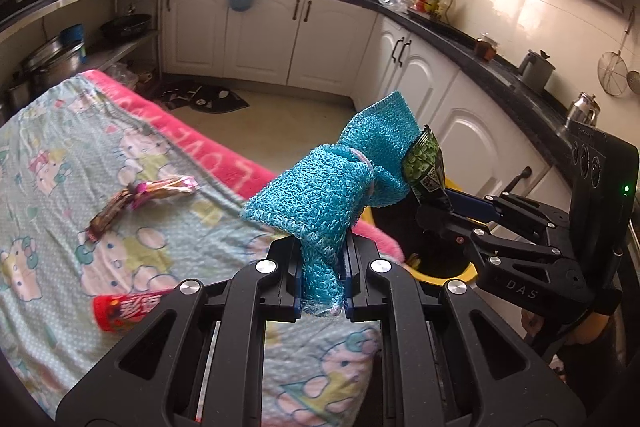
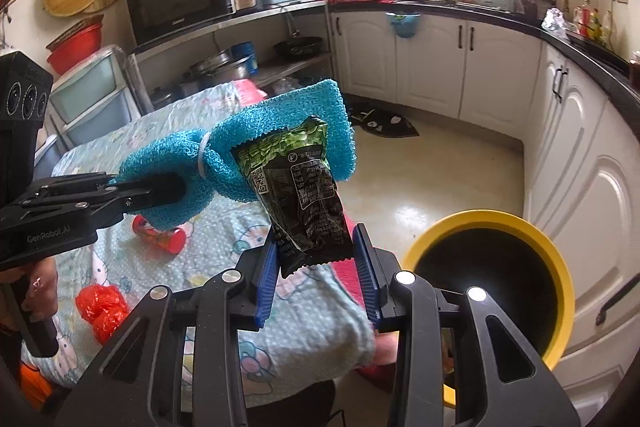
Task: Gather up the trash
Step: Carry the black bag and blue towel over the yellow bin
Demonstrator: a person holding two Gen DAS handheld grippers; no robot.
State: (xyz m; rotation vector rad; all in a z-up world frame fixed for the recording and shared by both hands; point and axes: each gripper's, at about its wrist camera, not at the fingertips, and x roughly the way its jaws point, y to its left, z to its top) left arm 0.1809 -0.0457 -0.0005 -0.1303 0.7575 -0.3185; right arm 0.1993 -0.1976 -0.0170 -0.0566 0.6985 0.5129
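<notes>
Turquoise knitted mesh, a scrubbing cloth (image 1: 352,179) cinched at its middle by a white band, stands clamped by its lower end in your left gripper (image 1: 322,287), jaws nearly closed on the fabric. Your right gripper (image 2: 318,263) grasps a dark green crinkled foil snack packet (image 2: 304,195) by its bottom seam; the packet stands upright, its long axis along the fingers, its top edge just in front of the cloth. What the next move turns on: the round black bin with a yellow rim (image 2: 486,223) lies at about four o'clock from the packet in the right wrist view, low and near. Your right hand is the nearer one. The packet looks creased and light, so it should drop cleanly. A twisted brown sweet wrapper (image 1: 140,197) and a red tube-shaped packet (image 1: 128,309) lie on the cartoon-print cloth covering the table (image 1: 60,155), at nine and eight o'clock of your left gripper
</notes>
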